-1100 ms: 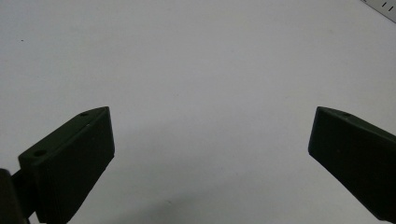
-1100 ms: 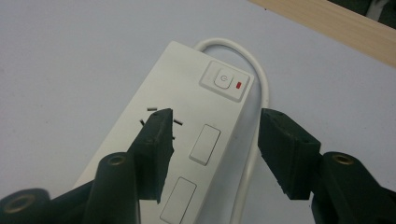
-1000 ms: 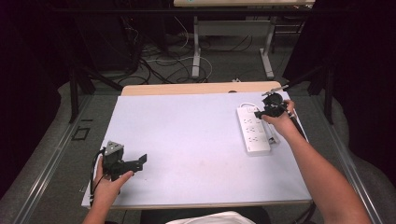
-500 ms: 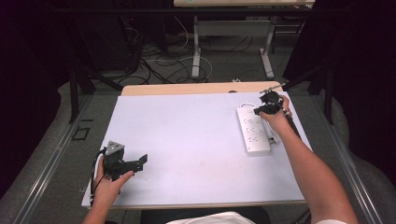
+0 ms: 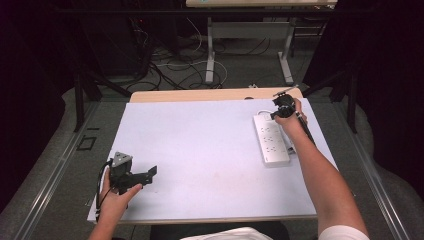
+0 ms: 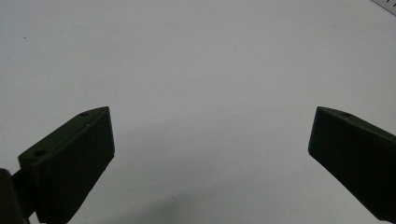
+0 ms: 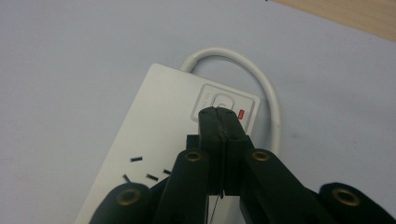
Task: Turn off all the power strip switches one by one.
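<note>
A white power strip (image 5: 271, 139) lies on the right side of the white table top (image 5: 200, 145), its white cable (image 7: 266, 84) curling out from the far end. In the right gripper view the strip (image 7: 159, 121) carries a round switch (image 7: 223, 101) and a small red light (image 7: 241, 113) at that end. My right gripper (image 7: 219, 112) is shut with nothing between the jaws, its tips right at the switch; contact cannot be told. In the high view it (image 5: 280, 106) hovers over the strip's far end. My left gripper (image 5: 150, 172) rests open near the front left corner, jaws wide apart (image 6: 210, 135) over bare table.
A wooden strip (image 5: 210, 95) edges the table's far side. Beyond it are desk legs (image 5: 210, 50) and loose cables (image 5: 170, 65) on the floor. Dark curtains stand at both sides.
My right gripper has moved a little farther along the power strip toward its switch end. The left gripper has stayed still.
</note>
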Action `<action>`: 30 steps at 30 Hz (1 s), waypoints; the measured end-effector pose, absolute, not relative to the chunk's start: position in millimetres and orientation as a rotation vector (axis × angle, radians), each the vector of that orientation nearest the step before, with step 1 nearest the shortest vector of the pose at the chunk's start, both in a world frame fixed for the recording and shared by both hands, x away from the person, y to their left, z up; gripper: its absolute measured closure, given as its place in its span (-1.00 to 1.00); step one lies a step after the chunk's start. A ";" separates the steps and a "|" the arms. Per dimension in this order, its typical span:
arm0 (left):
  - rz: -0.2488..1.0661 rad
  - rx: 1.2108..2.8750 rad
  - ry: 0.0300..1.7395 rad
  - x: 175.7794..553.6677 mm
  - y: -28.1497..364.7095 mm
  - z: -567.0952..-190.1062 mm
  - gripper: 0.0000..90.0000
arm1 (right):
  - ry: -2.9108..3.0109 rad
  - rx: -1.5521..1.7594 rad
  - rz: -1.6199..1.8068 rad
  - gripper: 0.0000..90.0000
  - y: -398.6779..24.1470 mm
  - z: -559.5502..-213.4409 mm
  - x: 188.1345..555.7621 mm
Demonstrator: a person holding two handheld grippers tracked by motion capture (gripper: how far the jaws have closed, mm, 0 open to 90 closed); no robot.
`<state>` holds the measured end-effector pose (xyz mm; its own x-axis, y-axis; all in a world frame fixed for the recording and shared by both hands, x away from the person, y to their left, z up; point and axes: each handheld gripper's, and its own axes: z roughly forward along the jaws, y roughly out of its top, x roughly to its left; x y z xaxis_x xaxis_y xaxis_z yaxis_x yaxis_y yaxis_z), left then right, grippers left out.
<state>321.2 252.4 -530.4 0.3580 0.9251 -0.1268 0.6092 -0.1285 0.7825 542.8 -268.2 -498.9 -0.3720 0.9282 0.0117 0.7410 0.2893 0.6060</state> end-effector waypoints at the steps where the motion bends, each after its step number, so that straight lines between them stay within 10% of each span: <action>1: 0.505 1.834 1.346 321.1 252.4 -530.4 -0.99 | 2.221 1.509 0.760 1.00 -268.2 -498.9 542.8; 30: 0.502 1.834 1.356 320.9 253.8 -532.7 -0.99 | 2.163 1.529 0.774 1.00 -266.4 -518.8 560.3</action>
